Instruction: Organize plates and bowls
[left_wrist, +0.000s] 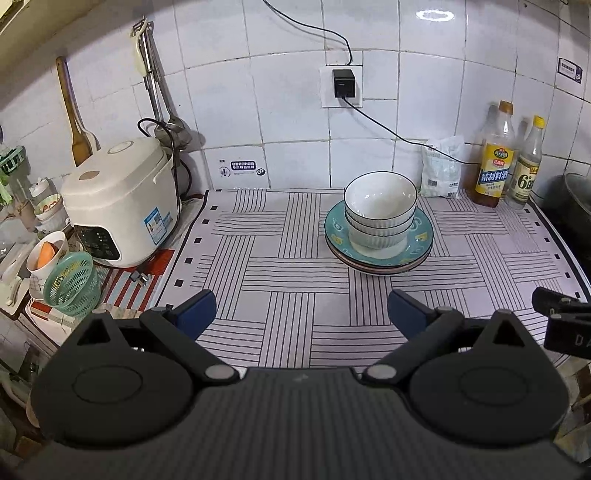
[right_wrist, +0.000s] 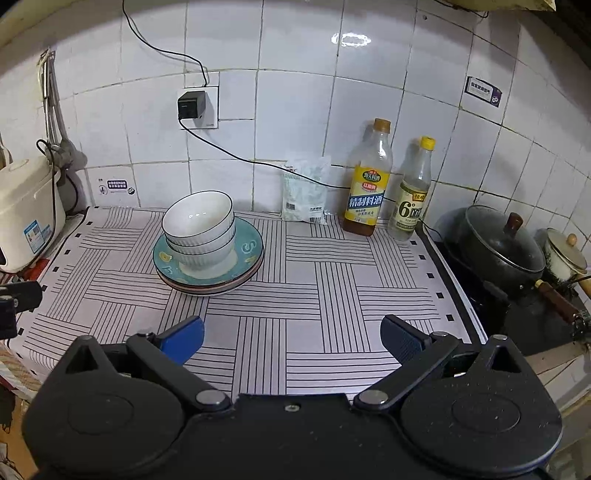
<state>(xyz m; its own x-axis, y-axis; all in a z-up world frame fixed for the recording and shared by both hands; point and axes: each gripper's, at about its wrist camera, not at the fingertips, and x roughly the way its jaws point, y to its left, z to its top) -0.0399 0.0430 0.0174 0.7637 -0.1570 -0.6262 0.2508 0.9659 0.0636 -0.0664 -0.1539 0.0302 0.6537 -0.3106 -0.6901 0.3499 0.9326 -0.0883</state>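
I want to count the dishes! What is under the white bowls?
The stacked white ribbed bowls sit on a teal patterned plate. Below its rim peek edges of more plates, one pinkish. Their middles are covered, so the exact number is unclear.

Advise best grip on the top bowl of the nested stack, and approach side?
Pinch the top bowl by its rim, one finger inside, one outside. The rim stands clear above the two bowls nested beneath, while its ribbed wall is mostly sunk in them. Come from the near side, probably with the left gripper, open and facing the stack on the plates; lift straight up.
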